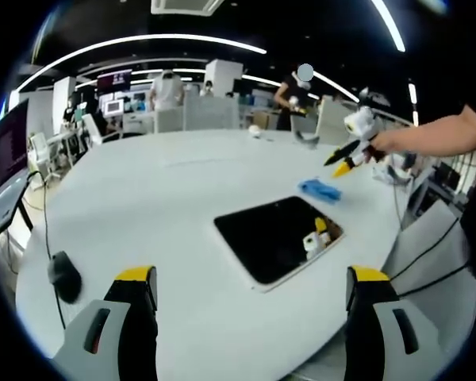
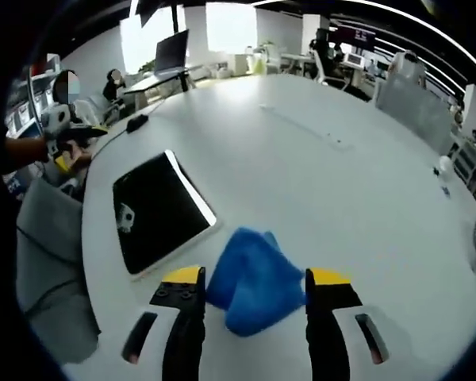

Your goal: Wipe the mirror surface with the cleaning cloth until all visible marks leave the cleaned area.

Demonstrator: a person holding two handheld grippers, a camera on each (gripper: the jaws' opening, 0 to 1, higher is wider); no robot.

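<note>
On the white table [image 1: 143, 198] lies the mirror [image 1: 276, 238], flat, dark glass with a pale rim, near the table's edge. Cloth [image 2: 252, 287], blue and crumpled, sits on the table just beside the mirror, not on it.

Right gripper [image 2: 252, 305]: jaws spread wide, cloth between the yellow tips, no contact visible, holding nothing. In the left gripper view it [image 1: 343, 163] hangs over the cloth [image 1: 319, 190], held by the person's hand [image 1: 385, 143].

Left gripper [image 1: 254, 298]: jaws apart, nothing between them, hovering short of the mirror's near corner. In the right gripper view it [image 2: 79, 135] shows far off past the mirror [image 2: 159, 210], near the table [image 2: 317, 175] edge.

Mirror reflects a small white-and-yellow shape, probably a gripper; too small to say which. No marks readable on the glass at this resolution.

Mouse [image 1: 63, 276] with cable on the table's left side in the left gripper view.
</note>
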